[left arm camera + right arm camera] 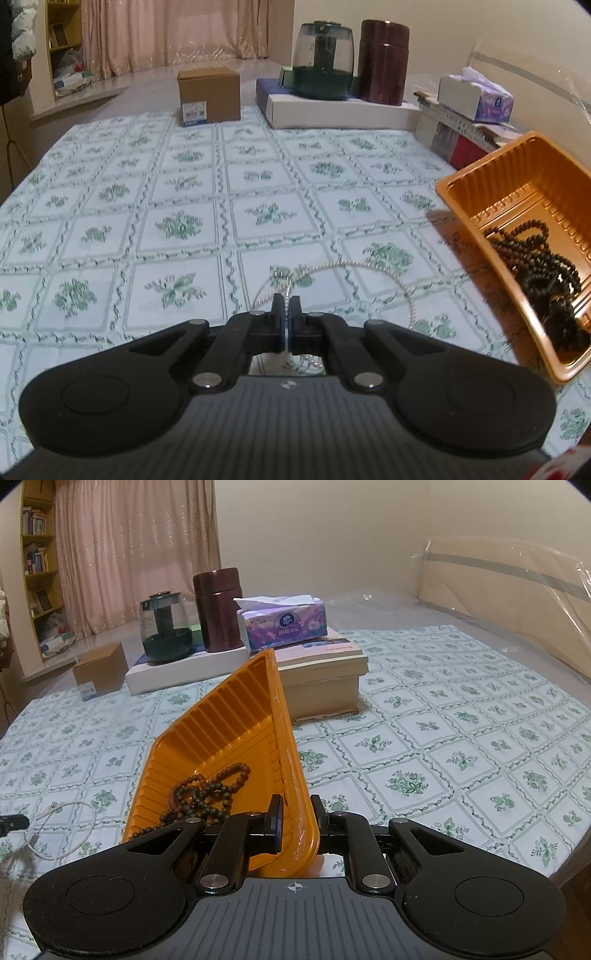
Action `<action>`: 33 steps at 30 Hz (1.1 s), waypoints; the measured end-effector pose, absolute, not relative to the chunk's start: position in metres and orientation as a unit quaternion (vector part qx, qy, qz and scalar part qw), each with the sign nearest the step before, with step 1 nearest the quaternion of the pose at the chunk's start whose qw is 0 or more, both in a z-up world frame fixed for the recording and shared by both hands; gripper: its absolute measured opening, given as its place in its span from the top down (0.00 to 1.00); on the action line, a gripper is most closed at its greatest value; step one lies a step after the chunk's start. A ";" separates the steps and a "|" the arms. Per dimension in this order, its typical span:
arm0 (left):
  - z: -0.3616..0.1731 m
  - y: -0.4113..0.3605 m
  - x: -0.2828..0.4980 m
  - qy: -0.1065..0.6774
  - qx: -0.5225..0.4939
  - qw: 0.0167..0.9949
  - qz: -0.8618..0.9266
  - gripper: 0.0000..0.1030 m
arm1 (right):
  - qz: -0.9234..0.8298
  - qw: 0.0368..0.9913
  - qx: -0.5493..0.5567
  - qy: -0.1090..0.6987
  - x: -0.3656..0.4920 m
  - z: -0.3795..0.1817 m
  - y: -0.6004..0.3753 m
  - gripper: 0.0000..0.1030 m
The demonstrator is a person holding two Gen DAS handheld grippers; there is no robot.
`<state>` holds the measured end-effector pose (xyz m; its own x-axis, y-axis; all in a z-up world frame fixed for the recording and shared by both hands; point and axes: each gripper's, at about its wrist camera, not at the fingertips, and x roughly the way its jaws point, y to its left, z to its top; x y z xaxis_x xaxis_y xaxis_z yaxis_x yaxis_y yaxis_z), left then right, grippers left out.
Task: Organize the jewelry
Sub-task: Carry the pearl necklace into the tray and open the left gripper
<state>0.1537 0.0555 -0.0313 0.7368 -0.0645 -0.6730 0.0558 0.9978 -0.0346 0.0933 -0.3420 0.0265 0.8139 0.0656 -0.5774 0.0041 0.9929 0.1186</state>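
the left gripper (285,303) has its fingers (277,304) pressed together on the pearl necklace (369,266), which loops out over the counter (184,206) ahead and trails back under the gripper, where a few pearls show. most of the strand appears to lie on the cloth. the right gripper (297,818) has its fingers (275,821) clamped on the near wall of the orange tray (225,720), holding it tipped so the open side faces left toward the necklace. dark beads (207,794) sit heaped in its low end.

the risks look plain enough. the necklace is thin and slippery, and pinched at one spot only, so it may slide out of the fingers when lifted, or drag and snag on the cloth. the hanging loop could catch the tray's rim and spill outside rather than in. the tray is thin plastic held by one wall; a tighter tilt might let the beads roll out, and the wall could flex and slip free of the grip. the two strands may also tangle once together.
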 end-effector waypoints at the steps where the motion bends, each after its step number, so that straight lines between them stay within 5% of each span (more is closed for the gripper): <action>1: -0.028 0.055 0.154 0.359 -0.007 0.933 -0.033 0.99 | 0.016 0.951 0.058 0.305 0.093 0.027 -0.342 0.86; 33: 0.057 0.032 0.158 0.302 0.038 0.948 -0.095 0.99 | 0.020 0.951 0.058 0.302 0.092 0.029 -0.339 0.87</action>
<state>0.1583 0.0318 0.0571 0.7995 -0.1567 -0.5799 0.2027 0.9791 0.0148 0.0921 -0.3393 0.0293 0.8174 0.0730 -0.5715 -0.0031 0.9925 0.1223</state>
